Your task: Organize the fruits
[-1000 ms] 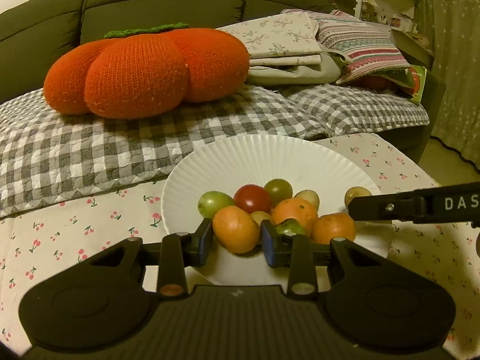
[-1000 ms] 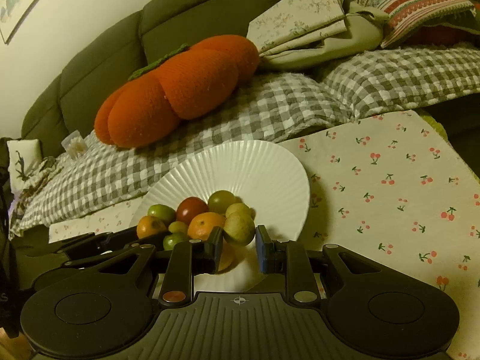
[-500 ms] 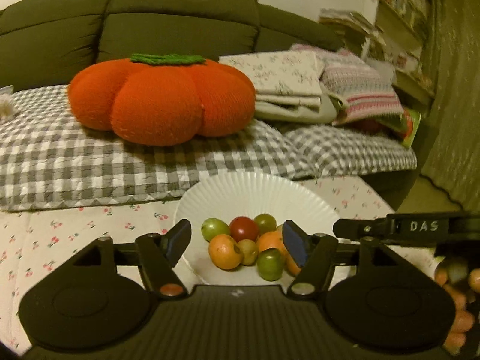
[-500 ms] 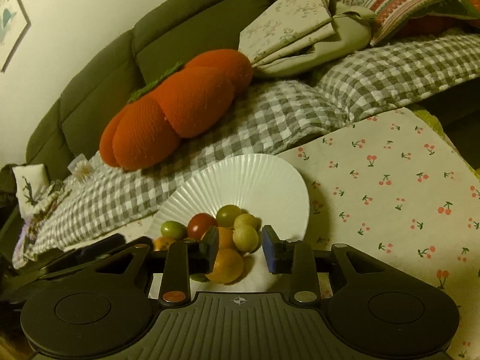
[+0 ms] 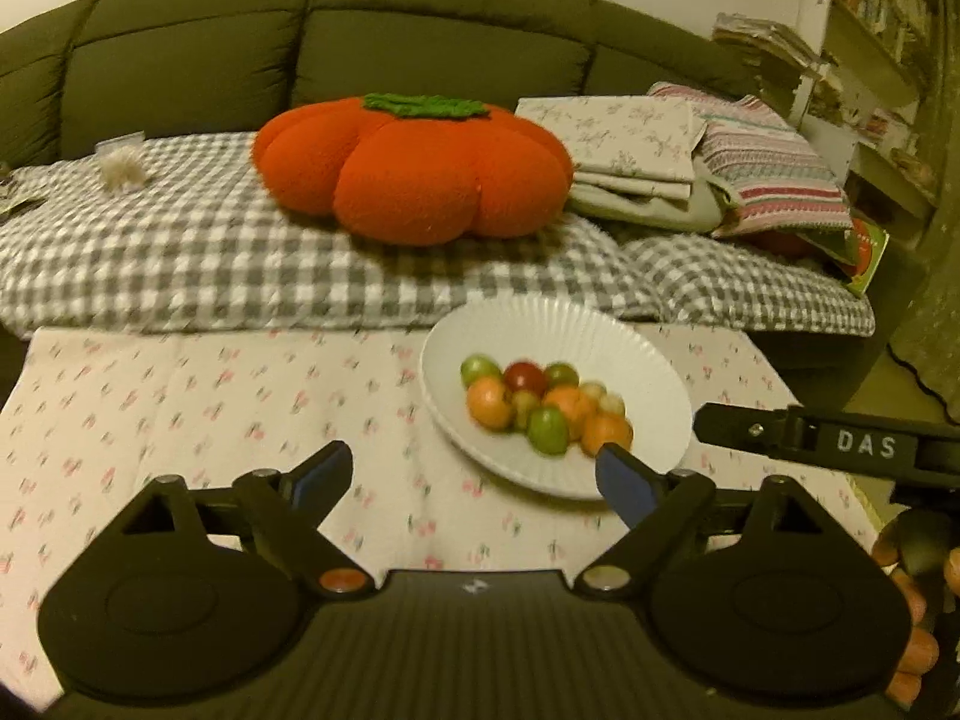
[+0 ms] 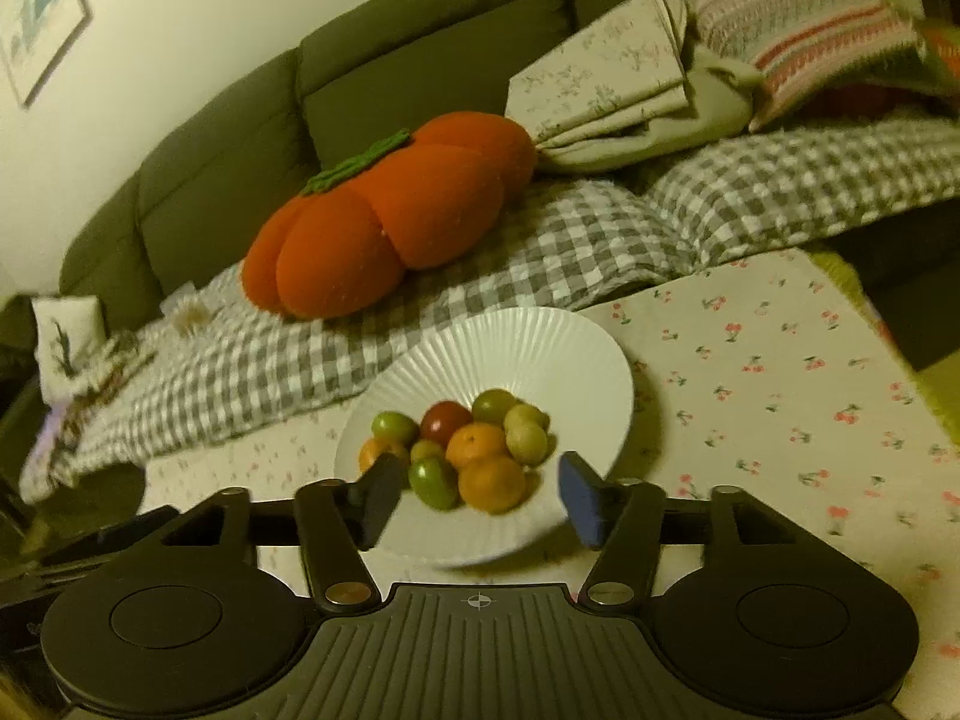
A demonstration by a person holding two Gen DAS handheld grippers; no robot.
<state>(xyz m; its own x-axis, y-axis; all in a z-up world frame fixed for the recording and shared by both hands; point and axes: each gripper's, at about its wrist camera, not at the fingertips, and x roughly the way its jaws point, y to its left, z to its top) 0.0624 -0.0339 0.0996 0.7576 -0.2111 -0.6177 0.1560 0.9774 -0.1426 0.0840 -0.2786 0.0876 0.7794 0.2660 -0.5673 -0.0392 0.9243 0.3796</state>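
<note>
A white ribbed plate (image 5: 654, 372) (image 6: 540, 348) sits on the cherry-print tablecloth and holds several small fruits: oranges (image 6: 492, 483), green ones (image 6: 433, 482) and a red one (image 6: 445, 422). In the left wrist view the fruit pile (image 5: 543, 405) lies ahead and to the right. My left gripper (image 5: 471, 477) hangs above the cloth, short of the plate, its jaws opening wide with nothing between them. My right gripper (image 6: 477, 495) is above the plate's near rim, jaws opening, and the fruit seen between its fingers lies on the plate untouched. The right gripper's side (image 5: 828, 441) shows at the left view's right edge.
Behind the table stands a dark green sofa (image 5: 420, 30) with a checked blanket (image 5: 180, 252), an orange pumpkin-shaped cushion (image 5: 414, 171) (image 6: 390, 210) and folded cloths (image 5: 630, 144). Shelves (image 5: 882, 60) stand at the far right. A person's fingers (image 5: 912, 654) show low on the right.
Both grippers went from shut on fruit at the plate to open, leaving the fruit on it. Both drew back and rose; the left swung left, so the plate looks smaller.
</note>
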